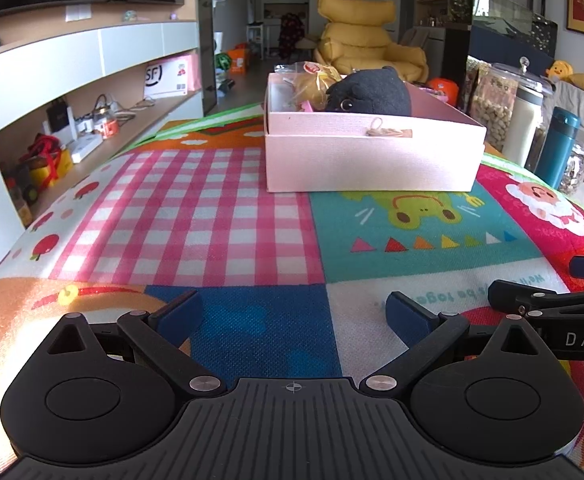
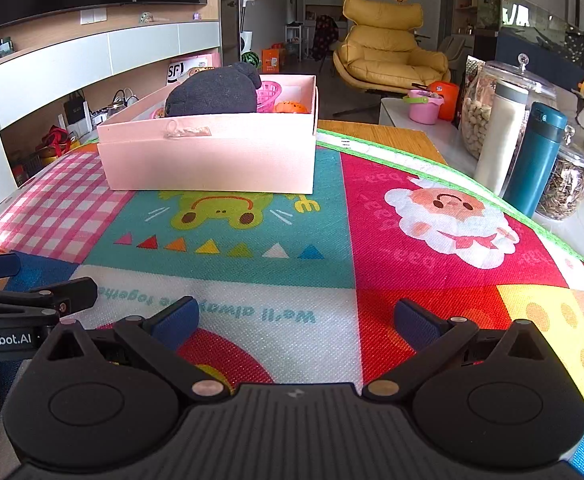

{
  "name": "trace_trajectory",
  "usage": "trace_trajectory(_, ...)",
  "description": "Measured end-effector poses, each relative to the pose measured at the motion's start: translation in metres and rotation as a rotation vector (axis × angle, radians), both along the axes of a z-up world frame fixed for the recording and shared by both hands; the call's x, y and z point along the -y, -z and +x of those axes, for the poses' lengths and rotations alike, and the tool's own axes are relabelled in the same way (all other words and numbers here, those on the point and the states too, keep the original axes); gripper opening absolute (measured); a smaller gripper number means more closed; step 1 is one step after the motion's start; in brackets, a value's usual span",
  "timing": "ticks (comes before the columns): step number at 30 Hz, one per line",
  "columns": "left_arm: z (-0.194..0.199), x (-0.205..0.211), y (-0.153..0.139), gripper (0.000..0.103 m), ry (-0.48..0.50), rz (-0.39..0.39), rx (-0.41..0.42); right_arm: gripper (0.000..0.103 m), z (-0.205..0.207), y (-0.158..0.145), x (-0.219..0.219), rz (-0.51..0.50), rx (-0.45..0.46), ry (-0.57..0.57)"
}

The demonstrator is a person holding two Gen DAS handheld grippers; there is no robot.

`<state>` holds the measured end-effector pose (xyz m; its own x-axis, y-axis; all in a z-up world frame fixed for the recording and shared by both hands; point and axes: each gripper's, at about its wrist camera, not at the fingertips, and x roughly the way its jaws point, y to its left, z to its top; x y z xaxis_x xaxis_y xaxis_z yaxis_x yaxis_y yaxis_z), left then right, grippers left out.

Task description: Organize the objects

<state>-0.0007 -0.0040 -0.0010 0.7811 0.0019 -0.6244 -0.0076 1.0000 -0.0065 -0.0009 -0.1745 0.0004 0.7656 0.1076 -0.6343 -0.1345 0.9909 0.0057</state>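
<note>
Nearest to us, the left claw (image 1: 293,314) and the right claw (image 2: 296,318) sit low over the patchwork mat (image 2: 431,264) that covers the counter (image 2: 387,136), each with its blue pads (image 1: 180,314) spread well apart and nothing between them; the two claws lie side by side, each showing at the edge of the other's view. Between the claws and the box we see only bare mat, with no loose item waiting on it. Farther off, centred on the mat, stands the pink box (image 1: 371,160), which already holds a dark plush toy (image 1: 371,94), a wrapped snack packet (image 1: 311,76), a small pink basket (image 2: 268,94) and an orange toy (image 2: 290,107). At the far right, off the mat, stand a teal flask (image 2: 533,158) and glass jars (image 2: 487,108). We judge the gathering to be largely or wholly done; whether anything is left we cannot tell.
</note>
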Motion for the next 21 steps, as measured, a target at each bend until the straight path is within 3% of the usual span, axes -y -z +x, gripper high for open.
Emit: trace_trajectory(21, -0.0004, 0.0000, 0.0003, 0.101, -0.001, 0.004, -0.001, 0.103, 0.0002, -0.0003, -0.0002, -0.001, 0.001, -0.001)
